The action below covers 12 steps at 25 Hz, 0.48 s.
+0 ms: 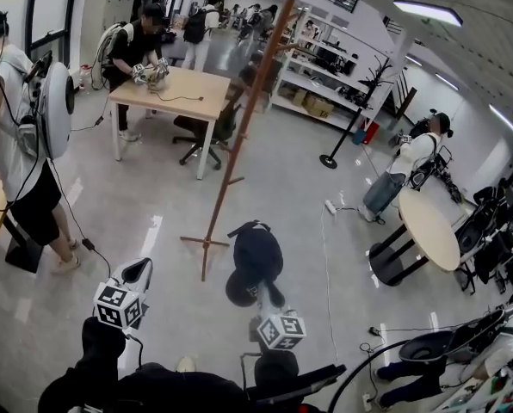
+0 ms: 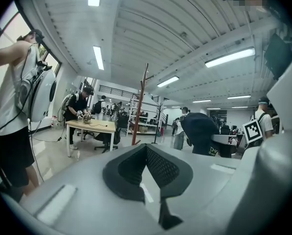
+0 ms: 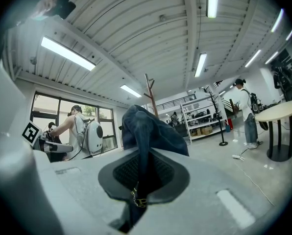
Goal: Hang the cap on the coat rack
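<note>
The dark navy cap point(image 1: 256, 252) hangs over the floor just right of the brown wooden coat rack point(image 1: 239, 127). My right gripper point(image 1: 262, 292) is shut on its back strap, and the strap's small buckle sits between the pads. In the right gripper view the cap point(image 3: 153, 126) rises straight ahead and hides most of the coat rack point(image 3: 150, 89). My left gripper point(image 1: 136, 274) is shut with nothing in it, low and left of the rack's base. The left gripper view shows the coat rack point(image 2: 140, 106) far ahead and the cap point(image 2: 200, 131) to the right.
A person with a white backpack point(image 1: 24, 136) stands close at the left. A wooden table point(image 1: 175, 93) with a person working at it is behind the rack. A round table point(image 1: 429, 228), a black stand point(image 1: 329, 160) and a floor cable point(image 1: 325, 256) lie to the right.
</note>
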Tool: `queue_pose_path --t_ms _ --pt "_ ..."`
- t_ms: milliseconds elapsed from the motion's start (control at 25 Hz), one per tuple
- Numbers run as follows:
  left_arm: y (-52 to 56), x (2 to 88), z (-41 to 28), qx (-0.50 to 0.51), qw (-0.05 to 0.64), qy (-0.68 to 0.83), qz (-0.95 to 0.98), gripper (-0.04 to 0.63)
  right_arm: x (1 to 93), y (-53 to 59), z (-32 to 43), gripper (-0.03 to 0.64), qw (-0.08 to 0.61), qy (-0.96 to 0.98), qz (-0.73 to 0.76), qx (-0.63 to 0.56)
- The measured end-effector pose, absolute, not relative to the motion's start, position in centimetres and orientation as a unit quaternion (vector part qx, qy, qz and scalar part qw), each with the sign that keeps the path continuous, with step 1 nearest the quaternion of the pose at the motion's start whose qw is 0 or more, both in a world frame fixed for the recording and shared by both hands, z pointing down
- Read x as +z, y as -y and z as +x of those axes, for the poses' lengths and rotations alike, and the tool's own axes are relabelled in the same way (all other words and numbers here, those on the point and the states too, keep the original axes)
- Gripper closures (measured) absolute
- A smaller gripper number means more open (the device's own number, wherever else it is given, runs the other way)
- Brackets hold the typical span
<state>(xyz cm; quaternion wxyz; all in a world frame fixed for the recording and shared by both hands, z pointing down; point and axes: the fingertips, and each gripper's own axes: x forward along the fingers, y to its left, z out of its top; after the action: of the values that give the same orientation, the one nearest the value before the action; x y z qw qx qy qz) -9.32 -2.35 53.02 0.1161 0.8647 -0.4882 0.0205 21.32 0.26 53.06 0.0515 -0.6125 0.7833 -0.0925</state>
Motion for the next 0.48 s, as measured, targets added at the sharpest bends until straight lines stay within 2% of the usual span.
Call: queue_pose_path --t_ms 480 --pt "6.2 53.4 -8.3 0.028 0.12 0.49 0.863 0.594 53.2 4.1 22.1 0.609 0.058 -0.784 -0.61 -0.098"
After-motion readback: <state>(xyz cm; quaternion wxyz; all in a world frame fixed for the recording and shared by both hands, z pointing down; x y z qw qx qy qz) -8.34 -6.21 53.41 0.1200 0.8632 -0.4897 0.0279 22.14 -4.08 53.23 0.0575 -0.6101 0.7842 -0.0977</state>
